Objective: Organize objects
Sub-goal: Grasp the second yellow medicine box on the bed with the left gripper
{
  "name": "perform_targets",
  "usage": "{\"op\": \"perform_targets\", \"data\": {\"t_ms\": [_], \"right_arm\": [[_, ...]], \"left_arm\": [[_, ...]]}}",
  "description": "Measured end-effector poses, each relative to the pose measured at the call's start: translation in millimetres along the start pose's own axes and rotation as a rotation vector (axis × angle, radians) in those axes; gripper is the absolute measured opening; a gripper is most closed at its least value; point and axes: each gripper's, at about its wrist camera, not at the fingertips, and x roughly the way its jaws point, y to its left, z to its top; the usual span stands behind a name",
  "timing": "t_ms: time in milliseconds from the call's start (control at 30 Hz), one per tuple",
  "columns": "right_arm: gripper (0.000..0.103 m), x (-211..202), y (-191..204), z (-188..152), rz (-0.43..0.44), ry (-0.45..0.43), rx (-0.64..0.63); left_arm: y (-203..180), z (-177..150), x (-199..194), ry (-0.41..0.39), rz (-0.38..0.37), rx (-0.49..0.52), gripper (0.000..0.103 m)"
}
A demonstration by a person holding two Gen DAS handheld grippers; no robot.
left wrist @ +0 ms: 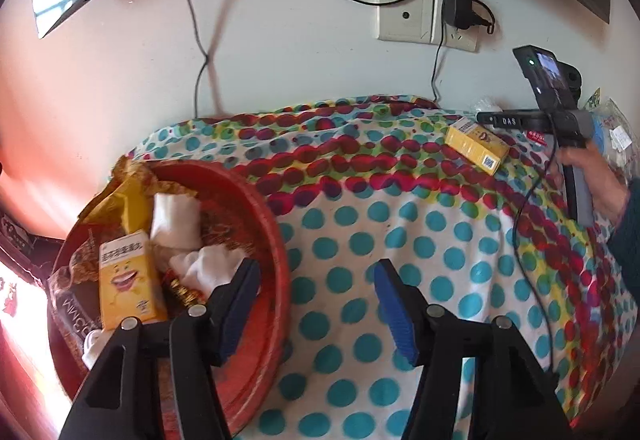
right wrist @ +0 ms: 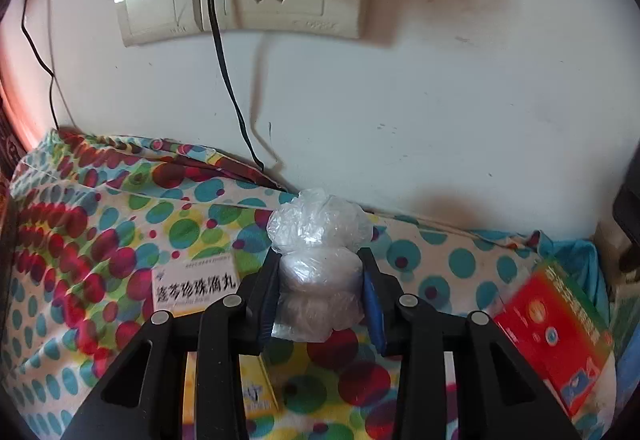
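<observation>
Partway through: I'm keeping my left gripper point(left wrist: 316, 304) spread and empty over the red basin point(left wrist: 276, 240), already holding a yellow box point(left wrist: 128, 280) and white packets point(left wrist: 176, 220), while my right gripper point(right wrist: 320, 304) is clamping the clear plastic bag point(right wrist: 316, 244); yellow carton point(left wrist: 476, 144) waiting at two o'clock, red box point(right wrist: 556, 336) at four.

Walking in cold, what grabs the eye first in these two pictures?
First, the loud polka-dot cloth covering the whole surface. At its left edge sits a red basin piled with a yellow box and white wads. In the right wrist view, the right gripper pinches a crinkled clear plastic bag, with a red box lying to its right.
</observation>
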Motion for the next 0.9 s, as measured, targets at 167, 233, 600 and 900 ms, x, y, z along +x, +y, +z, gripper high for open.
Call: {"op": "perform_targets", "data": {"t_ms": [167,233,600,900], "right_arm": [[0.035,-60,72,-47,0.061,-0.030,0.018],[0.035,-81,98,-67,0.082,-0.041,0.021],[0.035,-126,125,-132,0.198,-0.086,0.049],[0.035,-120,128,-146,0.286,-0.067,0.073]], "left_arm": [[-56,64,29,0.056,-0.122,-0.092,0.065],[-79,86,44,0.089,-0.159,-0.100,0.069],[-169,155,169,0.393,-0.142,-0.283,0.071],[-192,150,203,0.458,-0.059,-0.365,0.071]]}}
